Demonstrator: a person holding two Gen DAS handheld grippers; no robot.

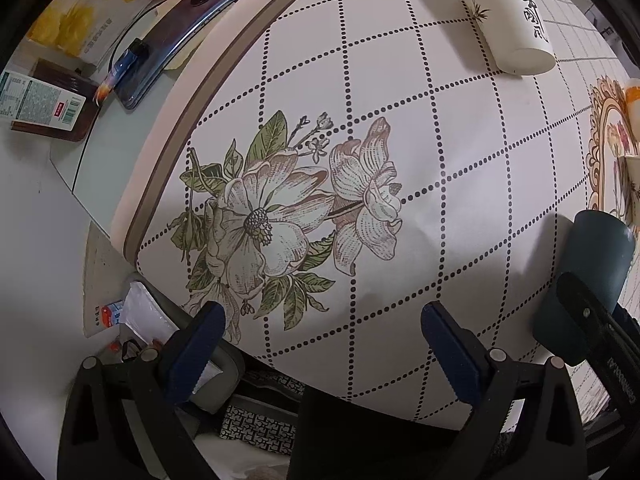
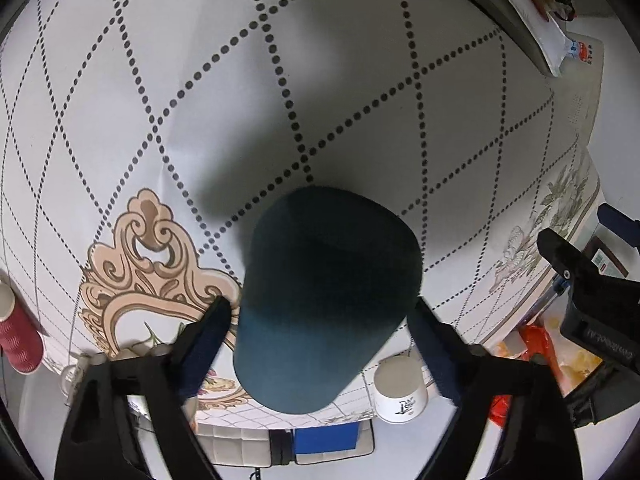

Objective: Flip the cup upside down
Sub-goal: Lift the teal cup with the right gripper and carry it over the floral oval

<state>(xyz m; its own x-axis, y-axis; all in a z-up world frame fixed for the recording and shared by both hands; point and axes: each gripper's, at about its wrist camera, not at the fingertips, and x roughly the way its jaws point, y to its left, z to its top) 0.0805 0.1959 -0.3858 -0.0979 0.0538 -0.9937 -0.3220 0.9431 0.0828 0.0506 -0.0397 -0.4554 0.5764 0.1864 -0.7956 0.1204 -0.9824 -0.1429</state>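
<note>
I am gripping the dark teal cylindrical cup (image 2: 320,300) in my right gripper (image 2: 322,340), tilted mid-flip above the tablecloth (image 2: 200,80); setting it down is remaining, while my left gripper (image 1: 324,344) is hanging wide open, holding nothing.

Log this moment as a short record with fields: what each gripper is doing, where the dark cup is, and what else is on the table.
right gripper: shut on the dark teal cup
cup state: held above the tablecloth, not resting on it
left gripper: open, holding nothing, over the flower print
other cups: white paper cup, red cup
cup rim direction: cannot tell
</note>
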